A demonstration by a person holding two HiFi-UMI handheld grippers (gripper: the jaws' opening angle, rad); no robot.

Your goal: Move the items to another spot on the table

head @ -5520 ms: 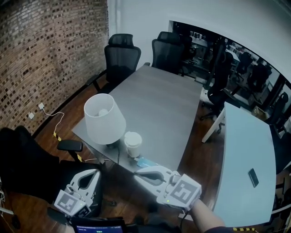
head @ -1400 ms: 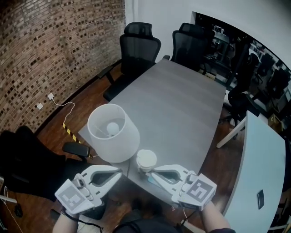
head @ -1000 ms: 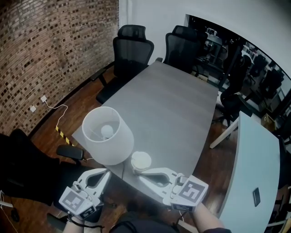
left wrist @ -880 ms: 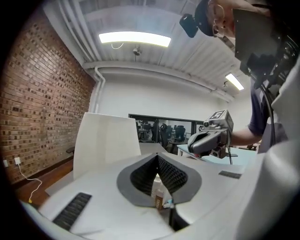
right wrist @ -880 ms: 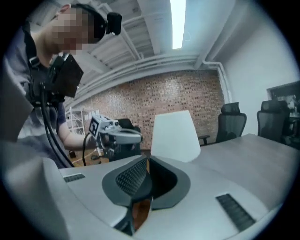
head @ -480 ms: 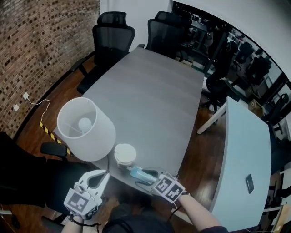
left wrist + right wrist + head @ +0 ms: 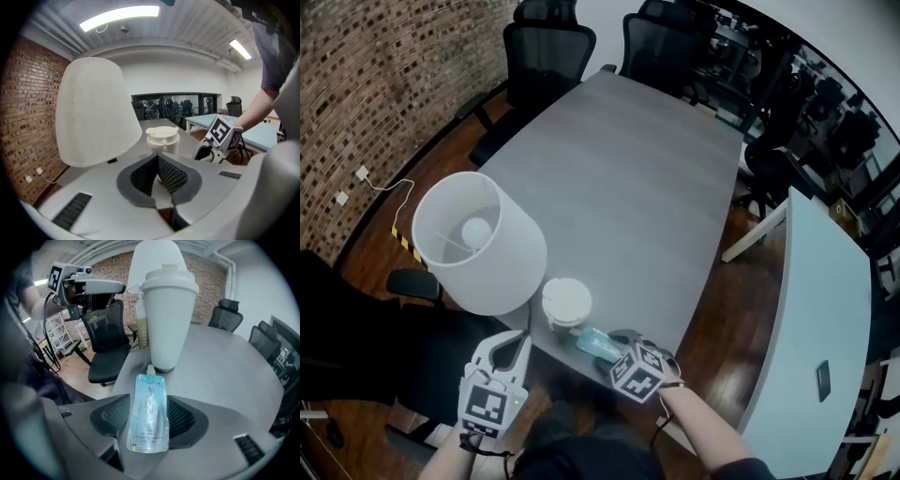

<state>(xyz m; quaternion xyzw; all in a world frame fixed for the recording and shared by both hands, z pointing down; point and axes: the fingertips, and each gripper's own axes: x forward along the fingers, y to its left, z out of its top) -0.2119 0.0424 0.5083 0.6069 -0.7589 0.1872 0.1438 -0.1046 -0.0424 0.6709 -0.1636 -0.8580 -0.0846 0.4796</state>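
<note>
Grey and long, a table (image 7: 628,178) fills the middle of an office with a brick wall (image 7: 366,75) on the left, dark wood flooring and two black chairs (image 7: 546,52) at the far end. A second, paler table (image 7: 811,309) stands well apart on the right with a dark phone (image 7: 823,372) lying on it.

At the near left corner of the grey table stands a lamp with a wide white shade (image 7: 478,244). Just beside it, toward the right, is a white lidded cup (image 7: 566,302), upright. A pale blue pouch (image 7: 595,343) lies flat on the tabletop by the near edge, its small spout pointing at the foot of the cup and close to it.

The right gripper (image 7: 148,404) is tipped down over the pouch. Its jaws have just been opening and now stand wide, one on each side of the pouch, which lies between them on the table; the pads do not press on it. In the head view its marker cube (image 7: 637,370) sits just off the table edge, above a bare forearm.

The left gripper (image 7: 157,161) is held off the near edge, below the lamp. Its jaws are closed together with nothing between them, and its own view looks past them at the shade and the cup.
</note>
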